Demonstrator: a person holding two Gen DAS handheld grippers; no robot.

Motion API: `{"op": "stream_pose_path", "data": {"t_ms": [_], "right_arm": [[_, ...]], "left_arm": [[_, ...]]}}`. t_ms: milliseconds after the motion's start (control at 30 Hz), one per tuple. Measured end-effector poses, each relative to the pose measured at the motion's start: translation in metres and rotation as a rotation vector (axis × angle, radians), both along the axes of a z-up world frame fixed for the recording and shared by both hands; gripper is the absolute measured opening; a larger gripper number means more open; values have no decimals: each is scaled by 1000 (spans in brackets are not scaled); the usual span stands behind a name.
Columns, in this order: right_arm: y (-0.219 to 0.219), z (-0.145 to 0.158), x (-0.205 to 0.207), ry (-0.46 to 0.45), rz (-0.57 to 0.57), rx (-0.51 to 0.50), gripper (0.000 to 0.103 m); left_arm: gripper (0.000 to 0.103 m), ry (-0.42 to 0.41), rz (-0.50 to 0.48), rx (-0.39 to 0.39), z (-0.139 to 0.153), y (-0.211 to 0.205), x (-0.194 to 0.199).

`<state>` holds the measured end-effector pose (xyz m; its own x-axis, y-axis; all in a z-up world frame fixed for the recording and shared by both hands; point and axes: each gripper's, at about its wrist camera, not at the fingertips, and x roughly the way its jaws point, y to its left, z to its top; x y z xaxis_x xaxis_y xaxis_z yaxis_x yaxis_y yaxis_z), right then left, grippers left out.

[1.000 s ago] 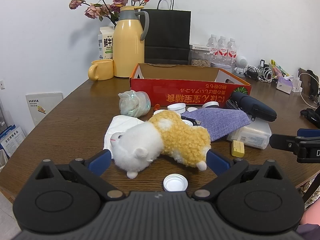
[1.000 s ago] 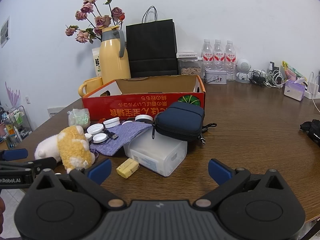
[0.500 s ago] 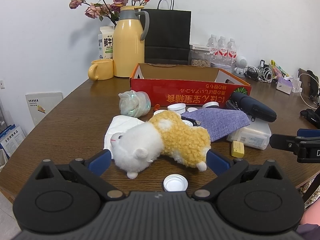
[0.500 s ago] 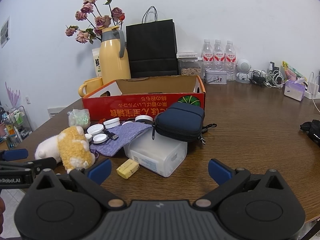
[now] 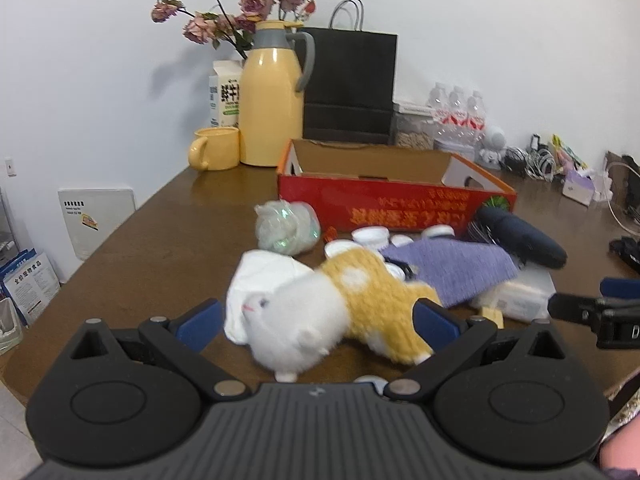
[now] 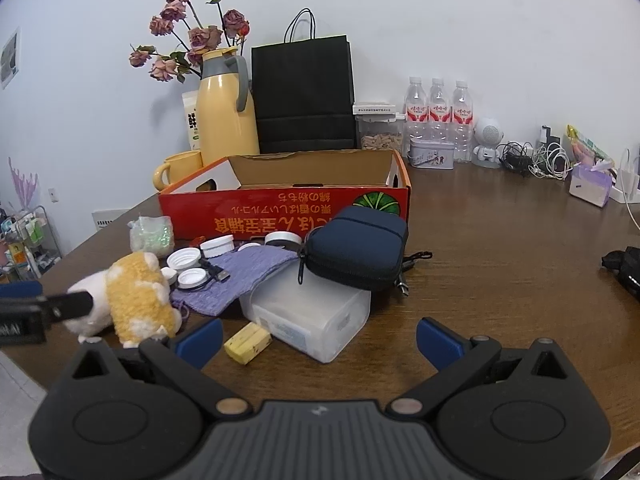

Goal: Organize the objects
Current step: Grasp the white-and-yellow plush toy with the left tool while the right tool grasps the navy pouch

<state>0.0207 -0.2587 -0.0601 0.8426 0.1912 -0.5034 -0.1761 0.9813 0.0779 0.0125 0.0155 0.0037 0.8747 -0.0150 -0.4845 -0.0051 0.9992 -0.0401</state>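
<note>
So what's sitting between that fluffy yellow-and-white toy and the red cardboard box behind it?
In the right wrist view, white round lids and a black cable plug lie between the plush toy and the red cardboard box.

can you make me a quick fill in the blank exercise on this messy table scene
1. The plush toy lies between the fingers of the ____ hand-held gripper.
2. The dark blue pouch rests on top of a clear plastic ____.
3. The cardboard box has a ____ outer side.
4. Behind the yellow mug stands a yellow ____.

Missing words: left; container; red; jug
</note>
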Motion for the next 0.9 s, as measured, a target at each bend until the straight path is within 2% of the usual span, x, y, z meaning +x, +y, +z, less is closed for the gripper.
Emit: {"op": "stream_pose_path", "data": {"t_ms": [200,433,533,733,867,900], "right_arm": [[0,1,16,0,-10,-9,103],[0,-2,25,16,-14,-12,103],[0,-4,26,26,-16,-12,103],[1,-6,28,39,-23,-14,103],[1,-7,27,45,-18,-14,103],[2,-7,27,45,-18,-15,103]], "left_arm": [[103,48,0,16,0,5,19],[103,65,-15,53,-10,14,24],[103,85,-59,99,-17,17,27],[103,26,-186,164,-21,20,29],[92,44,-254,148,-27,23,39],[84,51,-264,138,-29,25,40]]}}
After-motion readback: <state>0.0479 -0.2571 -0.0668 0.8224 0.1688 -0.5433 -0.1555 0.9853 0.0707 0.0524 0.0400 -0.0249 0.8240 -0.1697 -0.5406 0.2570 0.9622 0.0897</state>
